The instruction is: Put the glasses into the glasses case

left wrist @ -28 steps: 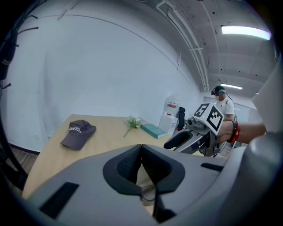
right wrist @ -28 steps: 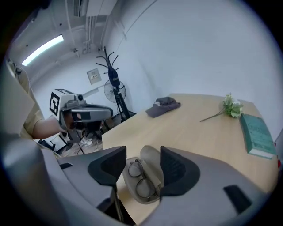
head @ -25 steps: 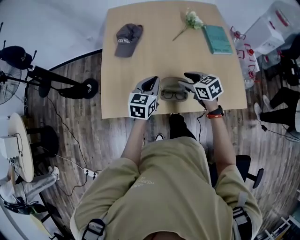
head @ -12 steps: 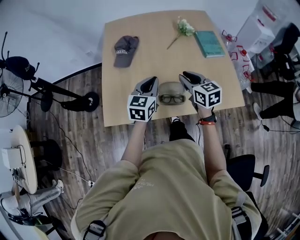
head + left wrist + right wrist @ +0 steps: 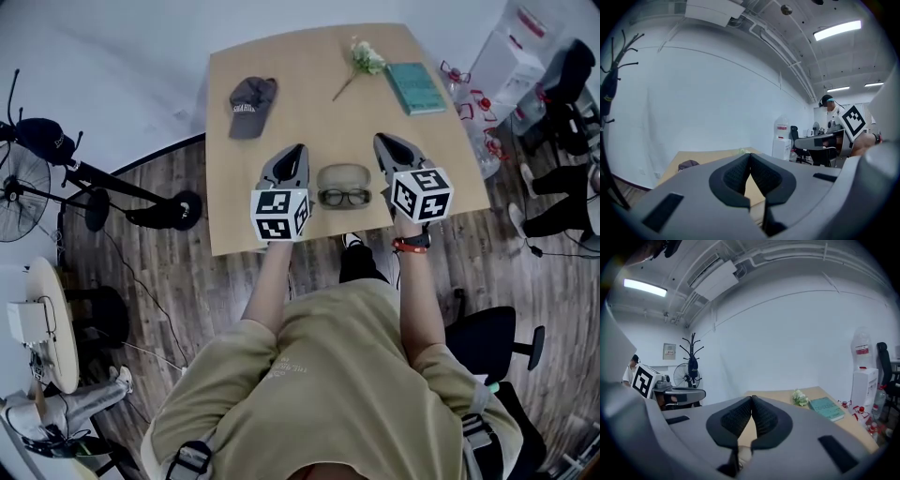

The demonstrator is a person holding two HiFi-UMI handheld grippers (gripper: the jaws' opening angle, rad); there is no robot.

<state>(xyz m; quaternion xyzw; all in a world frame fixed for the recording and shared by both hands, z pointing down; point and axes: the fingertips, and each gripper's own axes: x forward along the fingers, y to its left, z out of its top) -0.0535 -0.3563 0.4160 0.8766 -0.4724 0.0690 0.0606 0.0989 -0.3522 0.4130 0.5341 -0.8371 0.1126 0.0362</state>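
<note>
Glasses: black-framed glasses [image 5: 345,197] lie at the near side of the tan glasses case [image 5: 342,174]; whether they sit fully inside it cannot be told.
Case: on the wooden table [image 5: 309,84] near its front edge, between the two grippers.
Left gripper [image 5: 299,149]: jaws pressed together, nothing between them, just left of the case.
Right gripper [image 5: 381,140]: jaws clenched, empty, just right of the case.
Writing: the white lettering on the grey cap [image 5: 251,97] and the cover print on the teal book [image 5: 413,87] are too small to read.
Far edge: a flower sprig [image 5: 362,58] lies beside the book.
</note>
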